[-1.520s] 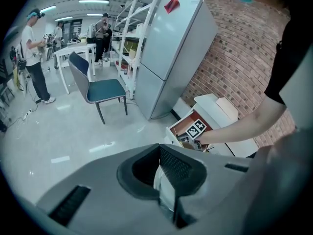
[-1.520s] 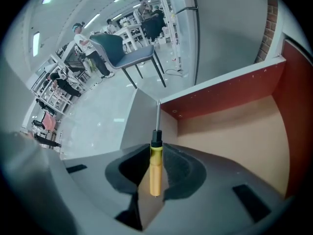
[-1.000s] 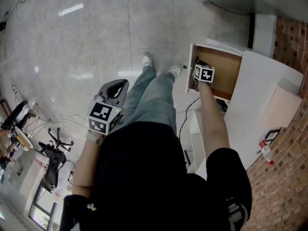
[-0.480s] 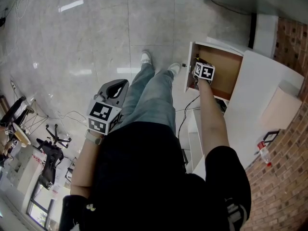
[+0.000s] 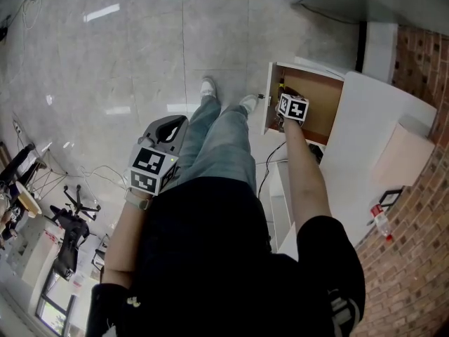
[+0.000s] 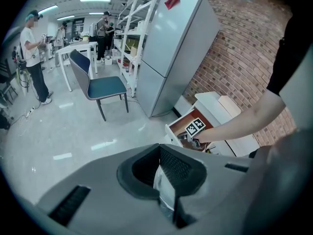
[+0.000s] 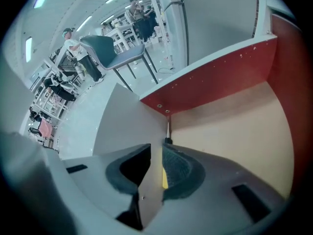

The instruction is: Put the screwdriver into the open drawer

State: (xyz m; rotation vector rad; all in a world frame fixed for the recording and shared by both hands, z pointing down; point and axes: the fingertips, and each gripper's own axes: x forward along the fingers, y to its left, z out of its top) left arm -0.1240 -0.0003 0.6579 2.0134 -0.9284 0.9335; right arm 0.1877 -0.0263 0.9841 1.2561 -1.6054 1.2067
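Note:
The drawer (image 5: pixel 324 98) stands pulled out of a white cabinet, with a bare wooden bottom (image 7: pixel 234 126) and a red-brown wall. My right gripper (image 5: pixel 285 98) reaches down into its front left corner. In the right gripper view this gripper (image 7: pixel 156 148) is shut on the screwdriver (image 7: pixel 167 131): a strip of yellow handle shows between the jaws, and the black collar and metal shaft stick out toward the drawer's corner. My left gripper (image 5: pixel 170 125) hangs by the person's left thigh, away from the drawer, and it (image 6: pixel 159 148) is shut and holds nothing.
The white cabinet top (image 5: pixel 372 139) runs right of the drawer, with a small bottle (image 5: pixel 382 223) near the brick wall. A cable (image 5: pixel 270 167) trails on the tiled floor below the drawer. A blue chair (image 6: pixel 100 84), a fridge (image 6: pixel 171 48) and several people stand farther off.
The right gripper has stayed in the drawer's front corner, still holding the screwdriver. The left gripper has not moved. The head view has shifted slightly.

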